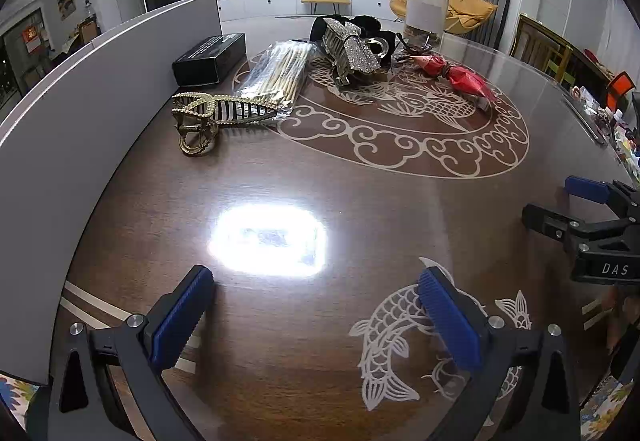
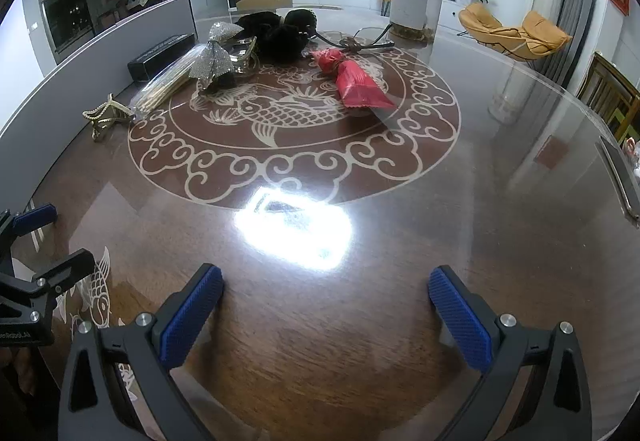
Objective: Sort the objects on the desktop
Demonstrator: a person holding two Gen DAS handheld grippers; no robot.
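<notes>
Both grippers hover open and empty over the near part of a round brown table (image 1: 280, 361). My left gripper (image 1: 316, 277) shows in its own view, and at the left edge of the right wrist view (image 2: 40, 237). My right gripper (image 2: 326, 281) also shows at the right edge of the left wrist view (image 1: 560, 201). Far across the table lie a gold hair claw (image 1: 200, 117) (image 2: 106, 117), a clear pack of sticks (image 1: 276, 77) (image 2: 168, 85), a rhinestone bow clip (image 1: 352, 49) (image 2: 214, 57), a red wrapped packet (image 1: 456, 75) (image 2: 356, 85), a black box (image 1: 210, 59) (image 2: 160, 53) and black fluffy items (image 2: 284, 33).
A grey panel (image 1: 80, 113) curves along the table's left edge. A tall clear container (image 2: 416, 5) stands at the far side, with glasses (image 2: 356, 43) in front of it. A bright lamp reflection (image 2: 296, 229) lies mid-table. Clutter sits beyond the right edge (image 1: 616, 121).
</notes>
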